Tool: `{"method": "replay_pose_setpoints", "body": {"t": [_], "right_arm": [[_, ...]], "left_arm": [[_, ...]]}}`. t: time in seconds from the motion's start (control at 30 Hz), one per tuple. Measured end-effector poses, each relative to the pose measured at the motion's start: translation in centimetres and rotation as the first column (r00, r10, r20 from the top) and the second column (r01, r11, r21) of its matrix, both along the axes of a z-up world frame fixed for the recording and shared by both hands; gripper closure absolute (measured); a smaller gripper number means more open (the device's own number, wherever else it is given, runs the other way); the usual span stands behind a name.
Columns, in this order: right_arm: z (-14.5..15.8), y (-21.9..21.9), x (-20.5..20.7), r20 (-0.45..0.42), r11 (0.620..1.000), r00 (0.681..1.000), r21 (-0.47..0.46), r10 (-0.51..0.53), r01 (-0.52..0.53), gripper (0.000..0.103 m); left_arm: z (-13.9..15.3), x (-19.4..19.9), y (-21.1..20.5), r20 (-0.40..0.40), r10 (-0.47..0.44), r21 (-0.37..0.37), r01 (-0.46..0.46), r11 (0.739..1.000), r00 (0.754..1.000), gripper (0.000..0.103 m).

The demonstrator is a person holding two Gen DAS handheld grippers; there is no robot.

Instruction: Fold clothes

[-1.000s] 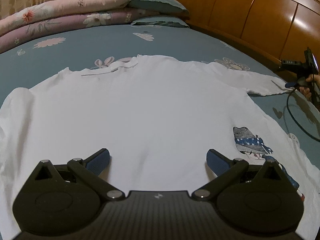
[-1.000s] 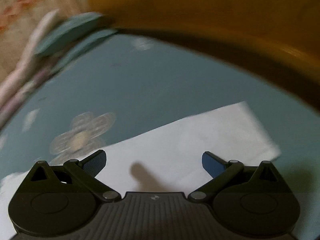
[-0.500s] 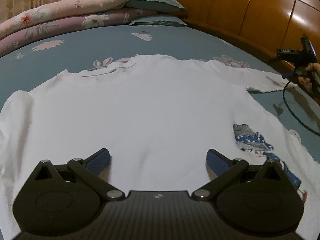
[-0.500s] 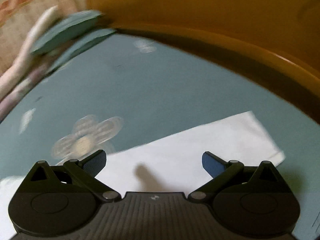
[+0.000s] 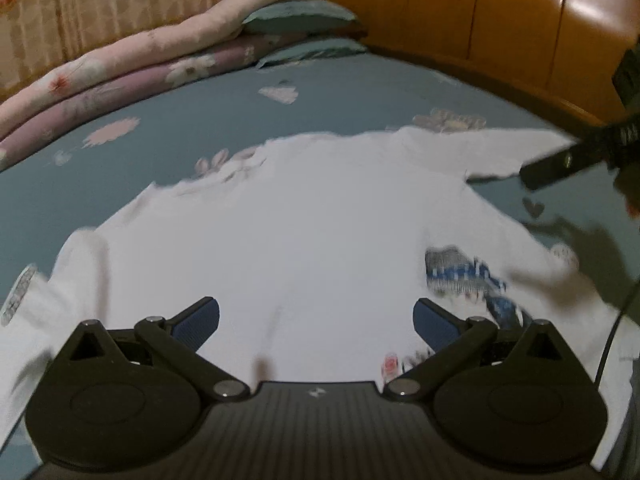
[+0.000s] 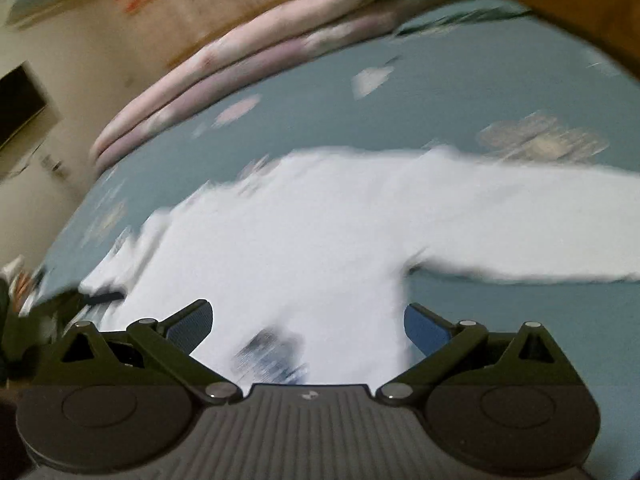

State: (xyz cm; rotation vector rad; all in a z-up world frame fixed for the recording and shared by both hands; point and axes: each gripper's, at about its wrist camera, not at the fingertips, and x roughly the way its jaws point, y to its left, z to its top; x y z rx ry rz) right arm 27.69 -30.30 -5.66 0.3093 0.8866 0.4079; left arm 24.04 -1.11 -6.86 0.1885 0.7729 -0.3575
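A white long-sleeved shirt point(image 5: 304, 224) lies spread flat across the middle of the bed point(image 5: 168, 148), collar toward the far edge where the folded quilts point(image 5: 132, 60) are stacked, one sleeve point(image 6: 532, 216) stretched straight out toward the wooden headboard point(image 5: 500, 28). Laid out this way, every edge and seam is reachable, which suits folding. The printed figure point(image 5: 464, 276) sits near the hem. The left hand-held gripper point(image 5: 316, 320) hovers over the hem with its jaws spread apart and nothing between them; the right hand-held gripper point(image 6: 306, 322), likewise released, hangs above the shirt's side by the armpit. Both views are motion-blurred.
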Motion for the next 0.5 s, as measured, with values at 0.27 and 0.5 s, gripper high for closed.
{"method": "replay_pose_setpoints", "body": {"t": [0.27,0.5], "right_arm": [[-4.8,3.7,-6.3,-0.035,0.998,0.999,-0.055,0.022,-0.024,0.000],[-5.9,4.7,-9.4,0.092,0.987,0.995,-0.157,0.027,-0.012,0.000]], "left_arm": [[-3.0,-5.8,-1.3,-0.112,0.028,-0.019,-0.030,0.999,0.993,0.001],[-5.5,-8.1,-2.1,-0.114,0.057,0.013,-0.056,0.998,0.992,0.001]]}}
